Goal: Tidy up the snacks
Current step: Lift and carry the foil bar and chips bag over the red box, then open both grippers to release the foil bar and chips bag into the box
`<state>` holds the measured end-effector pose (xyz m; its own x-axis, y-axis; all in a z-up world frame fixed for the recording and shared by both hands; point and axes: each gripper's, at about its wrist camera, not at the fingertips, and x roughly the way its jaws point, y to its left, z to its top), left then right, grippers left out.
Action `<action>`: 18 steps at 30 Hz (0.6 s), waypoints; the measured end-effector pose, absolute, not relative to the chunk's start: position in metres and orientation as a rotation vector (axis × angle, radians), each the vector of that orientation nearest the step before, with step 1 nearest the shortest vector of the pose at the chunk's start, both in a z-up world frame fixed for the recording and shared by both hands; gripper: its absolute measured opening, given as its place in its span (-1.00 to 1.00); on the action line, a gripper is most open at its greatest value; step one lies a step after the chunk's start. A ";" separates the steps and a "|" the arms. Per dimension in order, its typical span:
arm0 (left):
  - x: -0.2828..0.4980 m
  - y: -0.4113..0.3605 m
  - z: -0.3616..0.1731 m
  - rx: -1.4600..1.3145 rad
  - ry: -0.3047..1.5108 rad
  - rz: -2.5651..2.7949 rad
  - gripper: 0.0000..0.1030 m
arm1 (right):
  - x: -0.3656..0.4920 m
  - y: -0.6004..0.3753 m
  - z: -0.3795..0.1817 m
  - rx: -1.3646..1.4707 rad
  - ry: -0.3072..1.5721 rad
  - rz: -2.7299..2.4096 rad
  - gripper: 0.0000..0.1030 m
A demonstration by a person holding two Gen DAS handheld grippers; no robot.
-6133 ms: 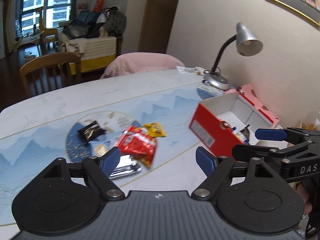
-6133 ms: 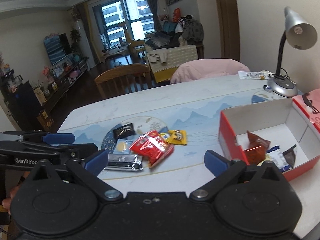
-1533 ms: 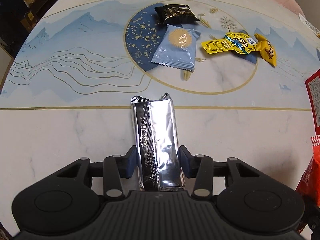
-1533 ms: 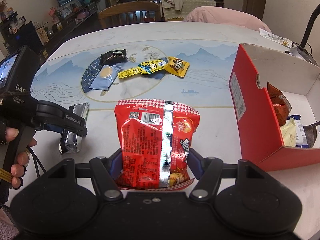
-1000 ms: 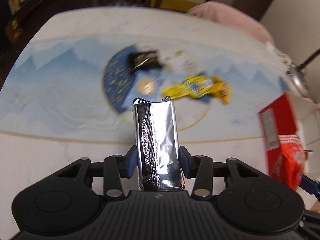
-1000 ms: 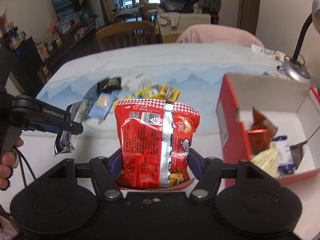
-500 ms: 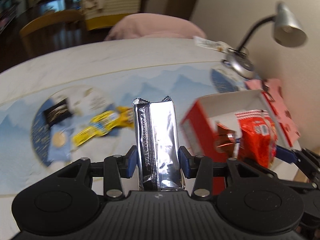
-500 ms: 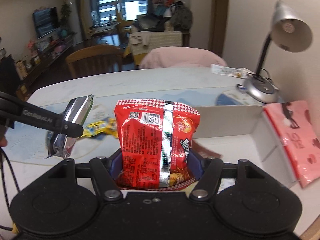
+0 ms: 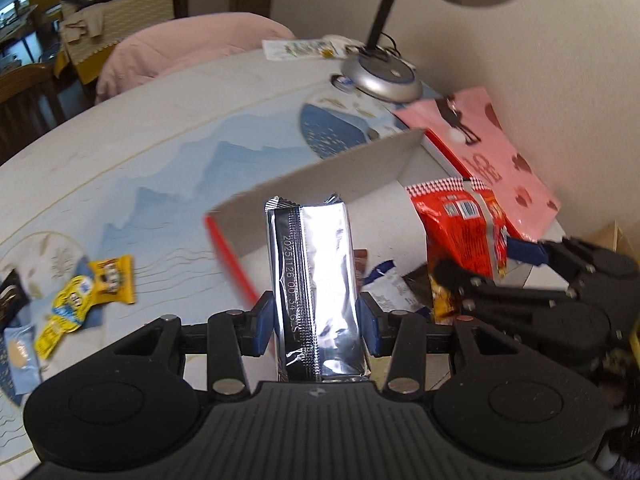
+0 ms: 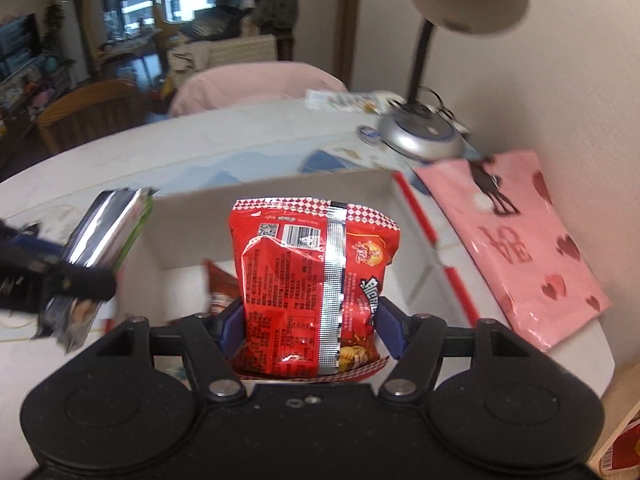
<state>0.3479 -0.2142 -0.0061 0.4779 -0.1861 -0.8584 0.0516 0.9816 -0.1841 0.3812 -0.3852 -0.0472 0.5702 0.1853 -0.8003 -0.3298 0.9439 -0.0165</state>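
My left gripper [image 9: 316,320] is shut on a silver foil snack pack [image 9: 316,288] and holds it upright above the left edge of the red box [image 9: 236,260]. My right gripper [image 10: 310,332] is shut on a red snack bag [image 10: 312,288] and holds it over the open box [image 10: 280,192], whose inside is white. The red bag also shows in the left wrist view [image 9: 460,232], and the silver pack in the right wrist view [image 10: 104,232]. Several wrapped snacks [image 9: 392,280] lie in the box. Yellow snack packs [image 9: 92,284] lie on the table at the left.
The pink box lid [image 9: 488,152] lies open toward the wall on the right. A desk lamp [image 9: 380,80] stands behind the box. A pale blue pack [image 9: 20,356] and a black pack [image 9: 10,296] lie at the table's left. A pink-covered chair [image 10: 256,84] stands at the far side.
Both grippers have carried their packs from the table's middle to the box. The silver pack and the red bag are now over the box's opening.
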 end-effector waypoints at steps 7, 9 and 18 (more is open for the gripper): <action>0.369 -0.245 -0.035 -0.100 1.134 -0.172 -0.16 | 0.410 -0.400 -0.076 -0.161 1.005 0.270 0.28; 0.374 -0.250 -0.043 -0.095 1.154 -0.175 -0.16 | 0.414 -0.397 -0.081 -0.177 1.016 0.266 0.28; 0.380 -0.268 -0.065 -0.052 1.193 -0.192 -0.16 | 0.422 -0.394 -0.094 -0.181 1.058 0.264 0.29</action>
<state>0.3803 -0.2680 -0.0647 0.3551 -0.1763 -0.9181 0.1212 0.9825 -0.1418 0.4223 -0.3940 -0.0938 0.4636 0.1268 -0.8769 -0.2997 0.9538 -0.0205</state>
